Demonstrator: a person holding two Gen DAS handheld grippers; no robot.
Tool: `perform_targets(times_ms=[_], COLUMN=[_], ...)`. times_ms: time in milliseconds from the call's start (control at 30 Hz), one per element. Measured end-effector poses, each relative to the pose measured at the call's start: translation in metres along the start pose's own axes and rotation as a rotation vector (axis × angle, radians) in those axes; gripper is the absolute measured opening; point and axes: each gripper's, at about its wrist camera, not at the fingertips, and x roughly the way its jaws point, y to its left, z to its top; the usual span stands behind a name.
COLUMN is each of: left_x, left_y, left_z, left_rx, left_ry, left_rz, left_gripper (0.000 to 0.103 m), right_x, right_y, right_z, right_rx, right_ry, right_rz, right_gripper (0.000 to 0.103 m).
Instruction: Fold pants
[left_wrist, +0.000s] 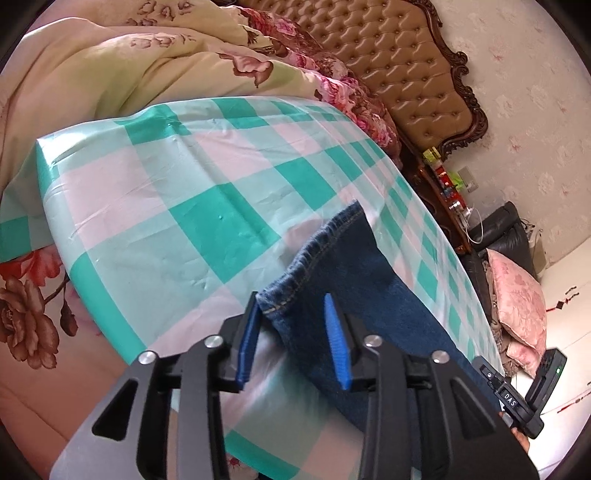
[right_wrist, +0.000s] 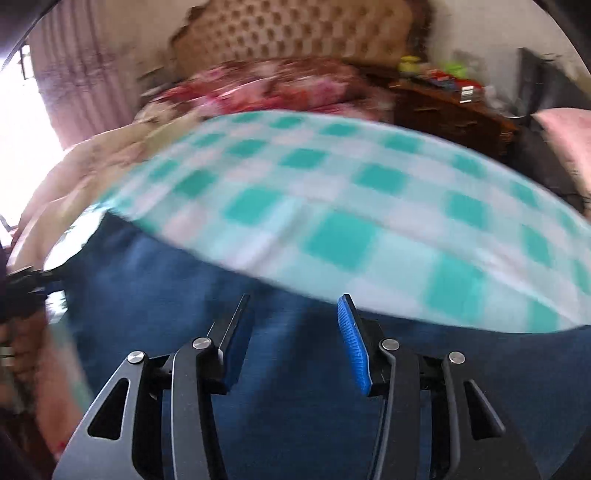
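Note:
Blue jeans (left_wrist: 354, 295) lie on a green-and-white checked cloth (left_wrist: 184, 206) spread over the bed. One leg's hem (left_wrist: 321, 240) points away from me. My left gripper (left_wrist: 291, 300) stands open over that hem. The hem's near corner rests by the left pad (left_wrist: 248, 339), and the right pad (left_wrist: 338, 343) hovers above the denim without pressing it. In the blurred right wrist view, a wide stretch of the jeans (right_wrist: 177, 280) fills the lower half. My right gripper (right_wrist: 295, 301) is open above it, with nothing pinched between its pads.
A floral quilt (left_wrist: 110, 66) is heaped at the back left, and a tufted headboard (left_wrist: 406, 74) stands behind it. A dark wooden nightstand (right_wrist: 454, 114) with small items and a pink cushion (left_wrist: 517, 295) sit to the right. A black device (left_wrist: 517, 391) shows at the lower right.

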Motion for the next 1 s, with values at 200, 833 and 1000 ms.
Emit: perform_targets(times_ms=[200, 833, 1000], left_x=[0.002, -0.017, -0.031], left_y=[0.004, -0.031, -0.060], left_z=[0.000, 0.001, -0.001], left_rx=[0.008, 0.125, 0.227], left_ry=[0.007, -0.053, -0.096], left_rz=[-0.009, 0.090, 0.163], left_gripper=[0.025, 0.020, 0.020], right_x=[0.045, -0.010, -0.017], right_y=[0.029, 0.022, 0.011], right_z=[0.011, -0.003, -0.012], right_rx=[-0.069, -0.018, -0.001], right_ry=[0.059, -0.010, -0.006], right_rz=[-0.043, -0.118, -0.144], right_gripper=[0.040, 0.045, 0.045])
